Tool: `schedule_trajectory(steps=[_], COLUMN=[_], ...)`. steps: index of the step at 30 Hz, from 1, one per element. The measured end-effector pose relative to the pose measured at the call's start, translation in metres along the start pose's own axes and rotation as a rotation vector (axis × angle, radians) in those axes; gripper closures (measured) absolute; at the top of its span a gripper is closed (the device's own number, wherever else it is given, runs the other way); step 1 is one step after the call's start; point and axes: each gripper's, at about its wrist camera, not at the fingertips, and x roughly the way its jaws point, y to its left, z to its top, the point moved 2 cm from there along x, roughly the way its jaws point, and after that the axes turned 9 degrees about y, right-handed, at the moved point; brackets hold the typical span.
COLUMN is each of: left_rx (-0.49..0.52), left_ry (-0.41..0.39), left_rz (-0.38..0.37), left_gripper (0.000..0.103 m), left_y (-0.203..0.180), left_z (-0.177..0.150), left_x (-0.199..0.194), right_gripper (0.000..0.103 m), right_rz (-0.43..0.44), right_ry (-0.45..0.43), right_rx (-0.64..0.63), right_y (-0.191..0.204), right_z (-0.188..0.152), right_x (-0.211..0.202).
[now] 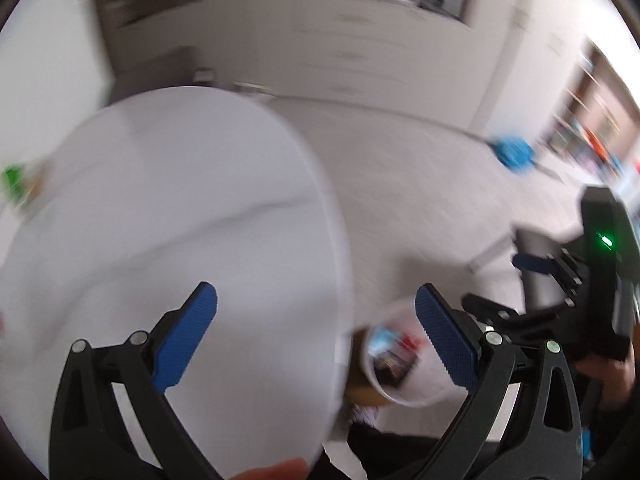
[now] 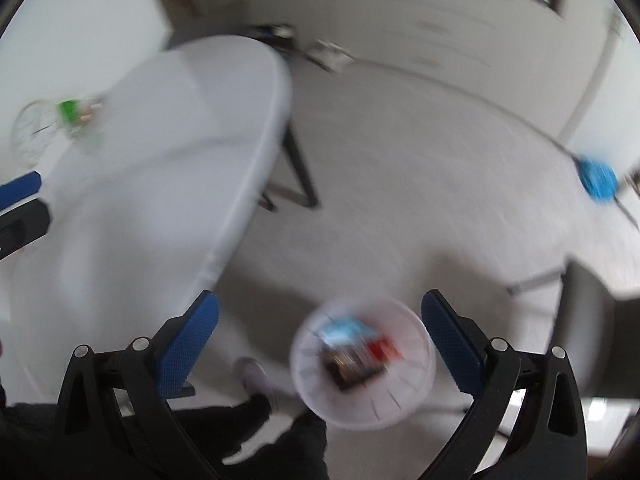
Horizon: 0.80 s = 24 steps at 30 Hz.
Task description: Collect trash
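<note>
Right wrist view | right gripper (image 2: 320, 344) wide open, empty, above bin (image 2: 362, 364) holding wrappers, probably just dropped | left gripper (image 1: 316, 340) wide open, empty, over table (image 1: 160, 208) | green item (image 2: 70, 114) on table.

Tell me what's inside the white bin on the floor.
The white bin holds blurred wrappers: a light blue one, a red one and a dark brown one. Anything beneath them is covered, and motion blur hides detail.

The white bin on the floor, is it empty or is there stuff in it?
Not empty. The white bin holds blurry blue, red and dark wrappers. The right tool above it is open and holds nothing.
</note>
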Motion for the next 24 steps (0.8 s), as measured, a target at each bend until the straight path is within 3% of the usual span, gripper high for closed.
schedule_trajectory(steps=[4,10,15,24], left_rx=[-0.244,-0.431,-0.557,-0.645], left_ry=[-0.083,-0.157,-0.154,-0.136], left_rz=[0.111,0.328,0.349,0.360], left_gripper=[0.008,0.008,0.008,0.008], left_y=[0.078,0.153,0.186,0.202], left_z=[-0.012,-0.039,-0.061,-0.083], left_x=[-0.046,-0.096,-0.113,-0.112], right_gripper=[0.003,0.003,0.003,0.003], right_rz=[0.068,0.211,0.271,0.290], right_ry=[-0.072,-0.154,-0.142,-0.098], right_rx=[-0.178,-0.391,-0.520,-0.559], right_y=[0.086,0.189,0.236,0.249], right_z=[0.043,0.075,0.080,0.084], right_x=[-0.018,-0.048,-0.049,-0.040])
